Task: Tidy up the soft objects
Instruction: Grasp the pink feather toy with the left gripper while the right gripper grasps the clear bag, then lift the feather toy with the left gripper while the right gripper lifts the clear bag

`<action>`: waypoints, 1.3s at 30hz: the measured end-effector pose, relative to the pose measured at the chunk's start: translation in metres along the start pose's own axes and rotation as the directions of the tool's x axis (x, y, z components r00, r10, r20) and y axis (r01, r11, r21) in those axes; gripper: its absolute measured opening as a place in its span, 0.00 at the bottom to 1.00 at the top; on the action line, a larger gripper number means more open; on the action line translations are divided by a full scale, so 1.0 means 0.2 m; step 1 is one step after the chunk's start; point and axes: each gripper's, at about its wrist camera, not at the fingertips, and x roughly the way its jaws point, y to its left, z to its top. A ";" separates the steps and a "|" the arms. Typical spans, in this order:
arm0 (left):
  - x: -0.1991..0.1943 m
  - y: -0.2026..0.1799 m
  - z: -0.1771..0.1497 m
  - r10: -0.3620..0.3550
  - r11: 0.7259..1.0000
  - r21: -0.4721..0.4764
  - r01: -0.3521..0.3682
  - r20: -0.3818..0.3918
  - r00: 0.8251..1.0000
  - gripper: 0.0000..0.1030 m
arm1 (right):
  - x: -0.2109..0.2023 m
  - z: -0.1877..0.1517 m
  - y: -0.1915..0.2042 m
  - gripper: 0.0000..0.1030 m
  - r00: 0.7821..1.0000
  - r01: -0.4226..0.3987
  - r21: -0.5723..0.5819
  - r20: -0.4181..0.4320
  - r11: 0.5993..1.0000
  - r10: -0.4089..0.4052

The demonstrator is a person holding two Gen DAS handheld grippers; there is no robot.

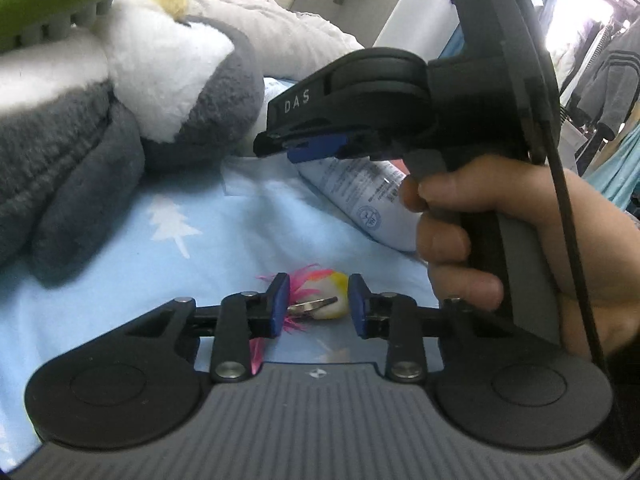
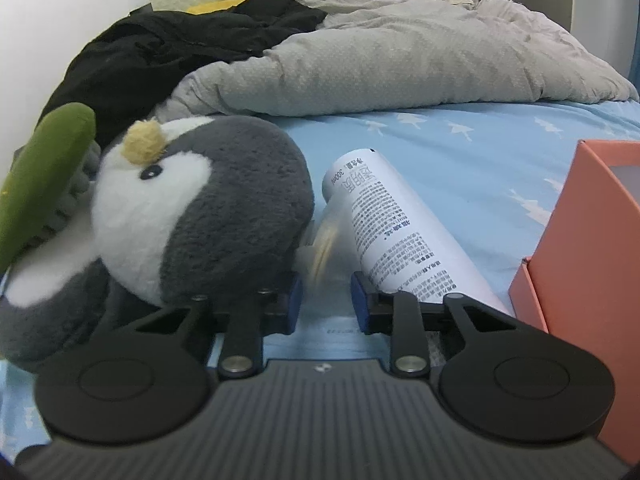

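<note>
**Approach to the Next Soft Object on the Bed**

Left hand-held gripper (image 1: pixel 319 304): spread, empty, low over the blue tree-print bed sheet (image 1: pixel 224 240). Between and just beyond the blue pads, a small feathered toy (image 1: pixel 320 290) with pink plumes, a pale yellow-white body and a metal clip. Contact with either pad: cannot tell.

Right hand-held gripper (image 2: pixel 326 300): spread, empty, aimed into the gap between the plush penguin (image 2: pixel 208 208) and the white bottle (image 2: pixel 384 224). Penguin lying on its side at the left finger; bottle lying flat at the right finger. Green plush (image 2: pixel 44 168) behind the penguin. Orange box (image 2: pixel 588 264) at far right, probably a receptacle.

Recommended procedure, as a judgement only:
- Centre the toy body between the left pads; avoid the loose plumes and the metal clip.
- Close gently; expect soft compression.
- Keep the right unit clear of the bottle, a rigid item prone to rolling.
- Grip the penguin by a thick fold.
</note>
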 end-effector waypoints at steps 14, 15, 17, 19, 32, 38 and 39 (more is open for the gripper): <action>-0.06 -0.03 0.02 0.037 0.998 -0.050 -0.036 0.007 0.999 0.00 | -0.09 0.00 0.00 0.11 1.000 -0.025 -0.014 0.006 1.000 0.025; -0.08 -0.04 0.02 0.041 0.998 -0.056 -0.040 0.007 0.999 0.00 | -0.11 0.00 0.00 0.11 1.000 -0.022 -0.016 0.009 1.000 0.023; -0.11 -0.06 0.02 0.051 0.997 -0.066 -0.050 0.010 0.999 0.00 | -0.16 0.00 -0.01 0.11 1.000 -0.022 -0.019 0.012 1.000 0.022; -0.15 -0.07 0.01 0.058 0.995 -0.076 -0.057 0.010 0.998 0.00 | -0.21 -0.01 -0.01 0.11 1.000 -0.019 -0.021 0.014 1.000 0.019; -0.29 -0.14 -0.03 0.156 0.988 -0.019 -0.155 0.030 0.987 0.01 | -0.47 -0.14 0.01 0.11 1.000 0.017 -0.081 -0.006 0.997 -0.018; -0.23 -0.15 -0.03 0.167 0.977 0.135 -0.162 -0.029 0.985 0.08 | -0.58 -0.21 0.01 0.11 0.998 0.058 -0.103 -0.006 0.993 -0.059; -0.22 -0.15 -0.03 0.166 0.975 0.154 -0.159 -0.037 0.985 0.10 | -0.59 -0.22 0.00 0.11 0.998 0.060 -0.105 -0.011 0.993 -0.061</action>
